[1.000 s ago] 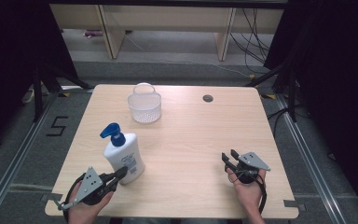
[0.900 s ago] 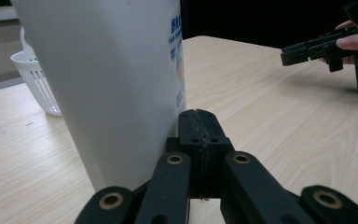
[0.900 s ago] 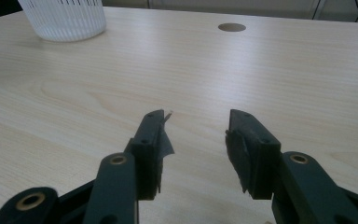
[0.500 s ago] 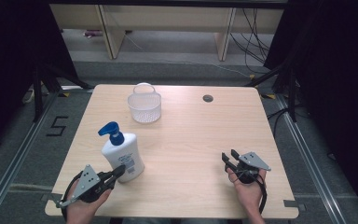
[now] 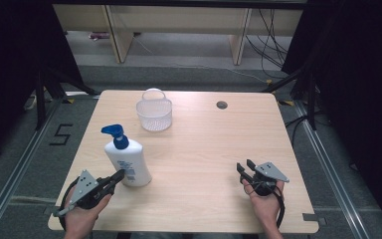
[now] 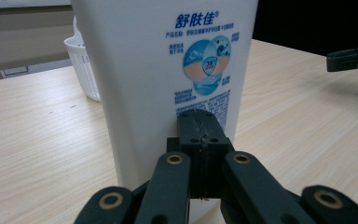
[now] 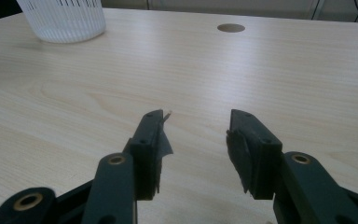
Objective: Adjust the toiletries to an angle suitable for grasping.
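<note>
Closed left tongs seemingly touch the lotion bottle.

One overhead camera, two riding on the grippers

The high view looks forward and down on the table; the left gripper view sits close against the lotion bottle, the right gripper view looks low across the tabletop; all three share the white basket.

bottle top cropped, label text unreadable
</note>
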Demonstrator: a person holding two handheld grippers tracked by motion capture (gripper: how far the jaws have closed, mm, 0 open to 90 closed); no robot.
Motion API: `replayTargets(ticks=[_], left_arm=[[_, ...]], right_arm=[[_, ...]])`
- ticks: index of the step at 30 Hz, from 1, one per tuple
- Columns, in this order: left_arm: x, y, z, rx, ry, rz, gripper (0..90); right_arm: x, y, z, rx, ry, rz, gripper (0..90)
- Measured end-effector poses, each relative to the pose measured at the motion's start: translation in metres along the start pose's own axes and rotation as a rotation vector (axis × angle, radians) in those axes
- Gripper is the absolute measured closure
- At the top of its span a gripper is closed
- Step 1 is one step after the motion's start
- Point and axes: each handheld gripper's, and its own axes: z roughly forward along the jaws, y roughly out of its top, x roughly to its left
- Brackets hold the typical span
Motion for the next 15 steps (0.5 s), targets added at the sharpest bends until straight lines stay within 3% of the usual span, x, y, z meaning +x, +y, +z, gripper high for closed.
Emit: replayTargets(ticks=[9, 14, 15], left_arm=[[0.001, -0.001, -0.001, -0.008, 0.015, -0.013, 89.4], [-0.007, 0.000, -0.008, -0.054, 0.015, -0.001, 76.6], [-0.009, 0.001, -0.012, -0.058, 0.019, 0.001, 73.0]], right_arm=[[0.000, 0.000, 0.000, 0.001, -0.001, 0.000, 55.8], [-0.001, 0.001, -0.001, -0.005, -0.018, -0.020, 54.4], [0.002, 0.000, -0.001, -0.003, -0.015, 0.023, 54.0]])
